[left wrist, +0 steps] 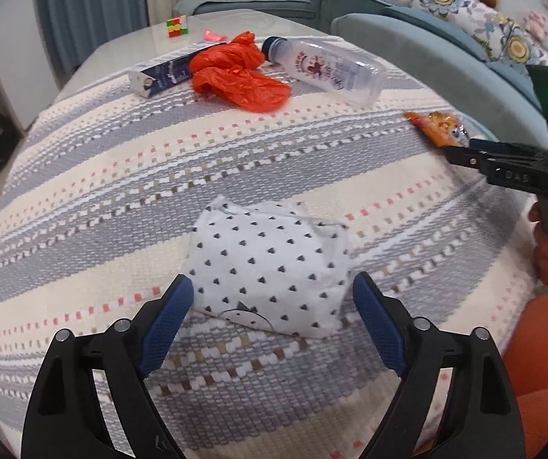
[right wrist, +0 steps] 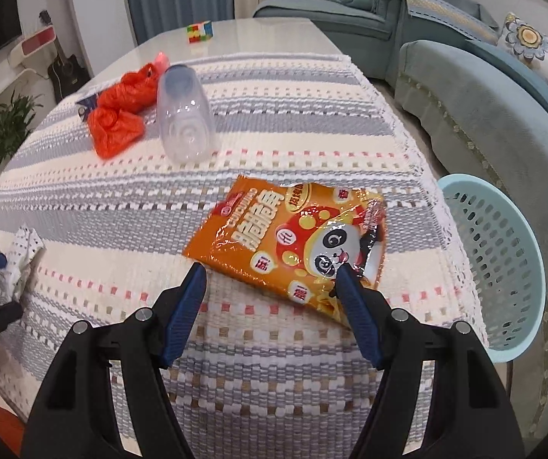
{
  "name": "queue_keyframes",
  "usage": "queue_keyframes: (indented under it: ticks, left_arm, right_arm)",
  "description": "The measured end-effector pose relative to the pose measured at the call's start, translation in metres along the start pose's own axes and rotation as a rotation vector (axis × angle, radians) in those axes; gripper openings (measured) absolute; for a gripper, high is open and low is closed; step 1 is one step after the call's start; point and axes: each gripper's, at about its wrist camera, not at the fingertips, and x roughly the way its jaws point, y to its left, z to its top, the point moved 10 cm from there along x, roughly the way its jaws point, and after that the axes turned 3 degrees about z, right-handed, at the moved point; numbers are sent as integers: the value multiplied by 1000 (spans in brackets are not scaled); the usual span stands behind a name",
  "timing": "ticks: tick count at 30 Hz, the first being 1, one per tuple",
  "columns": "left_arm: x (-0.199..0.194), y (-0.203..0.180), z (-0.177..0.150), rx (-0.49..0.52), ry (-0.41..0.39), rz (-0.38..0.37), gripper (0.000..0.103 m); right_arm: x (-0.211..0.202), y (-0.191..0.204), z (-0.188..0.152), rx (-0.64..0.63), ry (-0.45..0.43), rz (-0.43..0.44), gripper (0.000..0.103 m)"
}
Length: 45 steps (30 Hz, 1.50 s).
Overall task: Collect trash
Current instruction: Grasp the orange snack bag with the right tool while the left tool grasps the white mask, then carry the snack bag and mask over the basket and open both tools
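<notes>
My left gripper (left wrist: 273, 287) is open, its blue pads on either side of a crumpled white tissue with dark dots (left wrist: 270, 267) lying on the striped tablecloth (left wrist: 121, 191). My right gripper (right wrist: 272, 273) is open over the near edge of an orange snack packet (right wrist: 289, 241); it also shows in the left wrist view (left wrist: 436, 128). Farther back lie an orange plastic bag (left wrist: 235, 72), a clear plastic bottle (left wrist: 327, 69) and a small blue-and-white carton (left wrist: 159, 74). A light blue mesh basket (right wrist: 503, 260) stands beside the table on the right.
A colour cube (left wrist: 176, 26) and a small pink wrapper (left wrist: 212, 36) sit on the bare far end of the table. A teal sofa (right wrist: 484, 107) with cushions runs along the right. A plant (right wrist: 6, 130) and a guitar (right wrist: 65, 69) stand at the left.
</notes>
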Motion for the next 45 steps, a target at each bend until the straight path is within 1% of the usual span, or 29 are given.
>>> queue_keyframes:
  ticks: [3, 4, 5, 6, 7, 8, 9, 10, 11, 12, 13, 14, 15, 18, 22, 26, 29, 32, 36, 40, 41, 42, 45]
  left_arm:
    - [1, 3, 1, -6, -14, 31, 80]
    - [1, 4, 2, -12, -18, 34, 78]
    - [1, 5, 3, -17, -24, 41, 76]
    - [0, 7, 4, -21, -29, 50, 72]
    - [0, 8, 4, -23, -33, 53, 68]
    - [-2, 11, 4, -30, -35, 59, 67]
    - [-3, 13, 4, -36, -38, 60, 63]
    - [-4, 15, 4, -41, -42, 64, 57]
    - [-5, 18, 4, -50, -45, 70, 54]
    - [-6, 21, 5, -63, -49, 71, 48]
    - [-7, 23, 6, -73, -53, 67, 42]
    - [-8, 26, 6, -86, -57, 59, 38]
    - [-10, 29, 7, -105, -63, 47, 29]
    - [-16, 30, 11, -131, -91, 20, 27]
    - [-28, 25, 24, -129, -146, 11, 25]
    - [-42, 10, 52, -101, -205, -10, 25]
    - [-54, -9, 82, -58, -254, -33, 25]
    - [-62, -36, 114, -15, -296, -74, 25]
    - [-68, -87, 158, 77, -336, -127, 25]
    - [-71, -140, 193, 158, -364, -172, 25]
    - [-71, -151, 200, 172, -367, -182, 25]
    - [-70, -170, 211, 192, -368, -204, 25]
    - [-59, -211, 225, 236, -338, -249, 25]
  right_arm:
    - [3, 1, 0, -13, 10, -18, 66]
    - [4, 0, 0, -11, 9, -18, 66]
    - [4, 0, 0, -8, 10, -19, 62]
    - [4, -1, 1, -5, 8, -21, 55]
    - [4, -2, 2, 0, 5, -22, 53]
    - [4, -2, 3, 7, 3, -18, 42]
    - [3, -2, 4, 10, 0, -19, 32]
    - [3, -3, 5, 14, -1, -23, 29]
    - [3, -4, 6, 19, -2, -30, 23]
    - [3, -5, 6, 26, -5, -30, 17]
    - [2, -6, 7, 33, -12, -25, 15]
    - [1, -7, 8, 37, -16, -22, 13]
    - [-1, -8, 9, 44, -26, -22, 9]
    - [-8, -12, 13, 57, -51, -24, 6]
    - [-21, -14, 21, 66, -90, -20, 4]
    - [-42, -24, 34, 85, -140, -23, 3]
    - [-62, -38, 45, 108, -187, -30, 2]
    - [-83, -57, 56, 132, -233, -46, 2]
    - [-105, -86, 65, 173, -277, -58, 2]
    - [-124, -119, 69, 212, -314, -96, 2]
    - [-128, -129, 69, 225, -321, -104, 2]
    - [-131, -139, 67, 238, -326, -115, 2]
    - [-134, -163, 61, 271, -329, -137, 2]
